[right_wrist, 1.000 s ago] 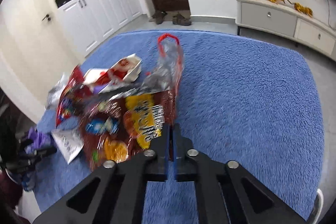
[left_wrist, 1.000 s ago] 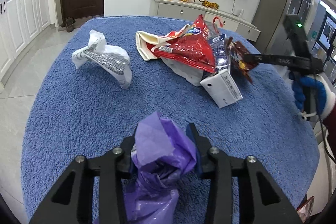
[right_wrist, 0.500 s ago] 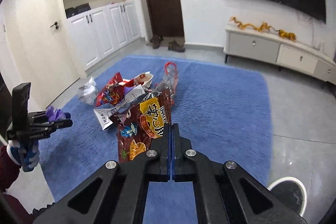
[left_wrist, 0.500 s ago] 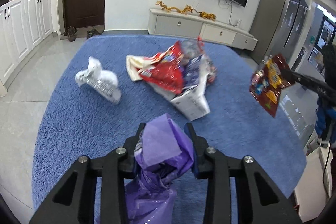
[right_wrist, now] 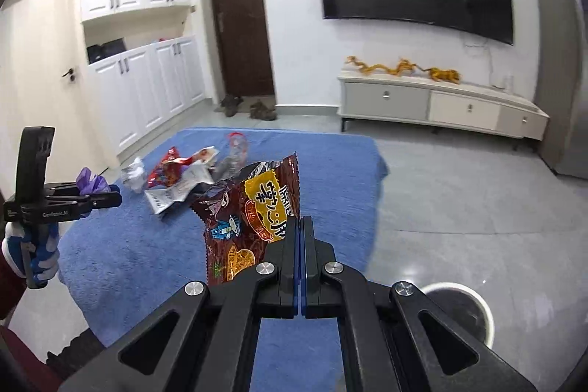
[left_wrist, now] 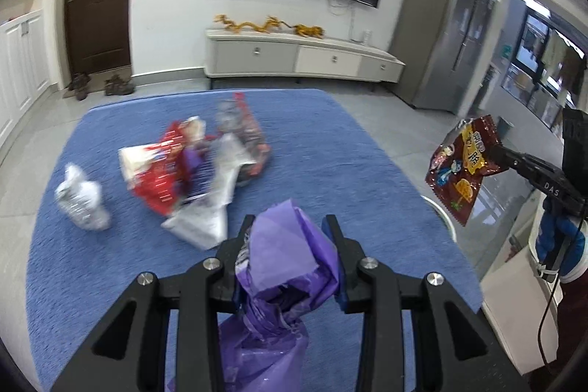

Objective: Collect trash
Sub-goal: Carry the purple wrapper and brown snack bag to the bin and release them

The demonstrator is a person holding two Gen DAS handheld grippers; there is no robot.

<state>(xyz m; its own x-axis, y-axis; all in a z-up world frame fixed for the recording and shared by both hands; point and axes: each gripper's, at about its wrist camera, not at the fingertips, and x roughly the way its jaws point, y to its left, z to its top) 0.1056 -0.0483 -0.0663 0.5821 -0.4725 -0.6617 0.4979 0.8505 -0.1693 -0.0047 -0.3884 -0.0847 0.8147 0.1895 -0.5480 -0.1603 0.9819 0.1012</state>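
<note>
Pinching the brown snack wrapper [right_wrist: 253,215] by one edge at frame centre, the right gripper [right_wrist: 300,226] has its fingers clenched flat on it. The left gripper [left_wrist: 292,237], bottom centre, clamps the crumpled purple bag [left_wrist: 290,267]. Both look light, limp and slippery, so a deep grip on bunched film seems safest.

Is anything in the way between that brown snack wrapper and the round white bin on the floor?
Nothing visible. The snack wrapper hangs from the shut right gripper above the rug's edge; only bare grey floor lies between it and the bin.
</note>
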